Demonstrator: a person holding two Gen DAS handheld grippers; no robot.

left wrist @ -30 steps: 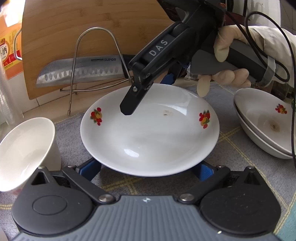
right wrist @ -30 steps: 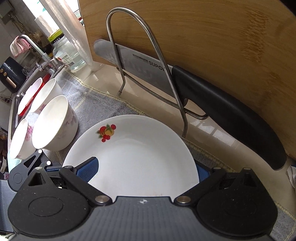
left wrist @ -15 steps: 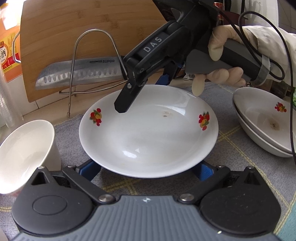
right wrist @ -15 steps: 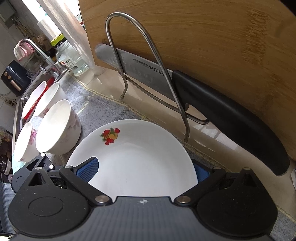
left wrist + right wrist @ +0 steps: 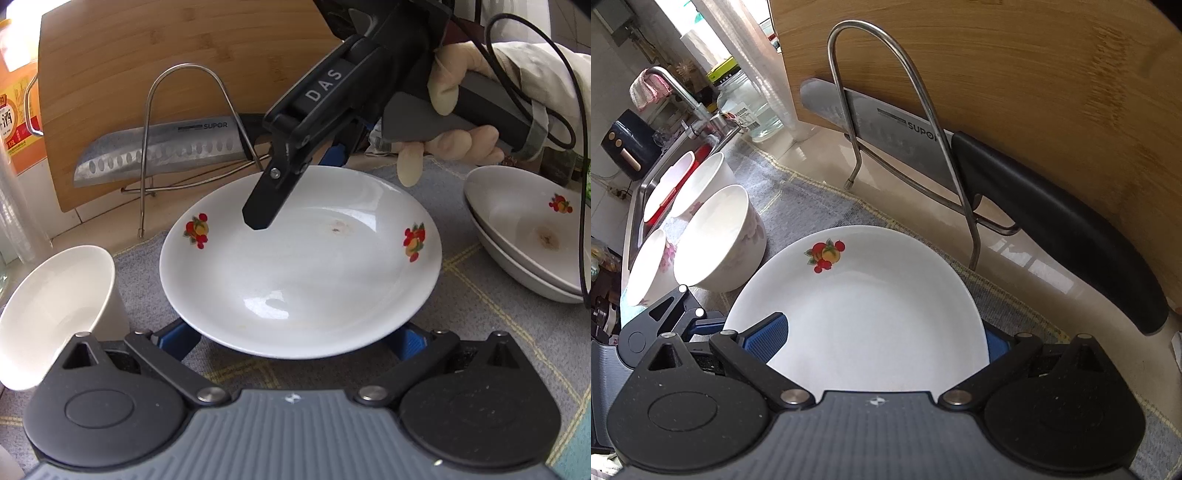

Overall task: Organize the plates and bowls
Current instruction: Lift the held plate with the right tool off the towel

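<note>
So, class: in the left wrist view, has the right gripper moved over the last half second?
Yes: the right gripper went rightwards, away from the wire rack.

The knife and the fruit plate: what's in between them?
In the right wrist view, the wire rack's leg, shiny counter and grey mat edge lie between knife and plate.
</note>
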